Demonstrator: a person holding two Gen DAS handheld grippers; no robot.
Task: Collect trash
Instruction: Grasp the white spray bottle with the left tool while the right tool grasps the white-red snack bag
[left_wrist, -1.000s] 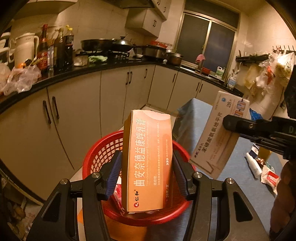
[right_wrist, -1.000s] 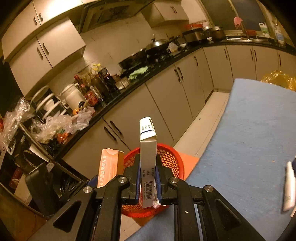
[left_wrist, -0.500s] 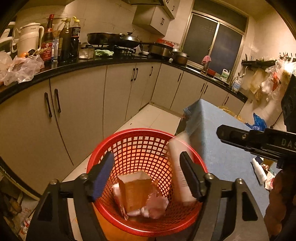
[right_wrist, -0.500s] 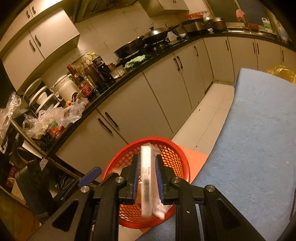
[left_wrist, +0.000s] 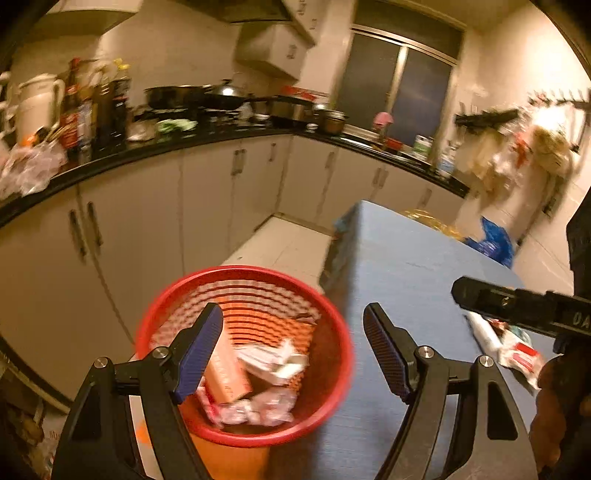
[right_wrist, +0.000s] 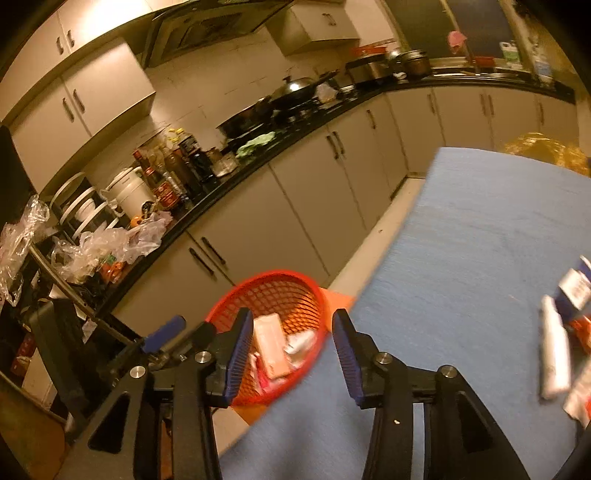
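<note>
My left gripper (left_wrist: 293, 350) wide apart, nothing between fingers, above red basket (left_wrist: 162, 317). My right gripper (right_wrist: 291, 352) opening, fingers half apart, empty too, over gap between basket (right_wrist: 225, 310) and table edge. Basket stands on floor, against left edge of blue table (left_wrist: 406, 266). Inside basket: orange box (left_wrist: 227, 373), white box (left_wrist: 275, 360), crumpled wrappers (left_wrist: 255, 408). More trash near right edge of table: white tube (right_wrist: 554, 354), small packets (right_wrist: 574, 286). All blurred.
</note>
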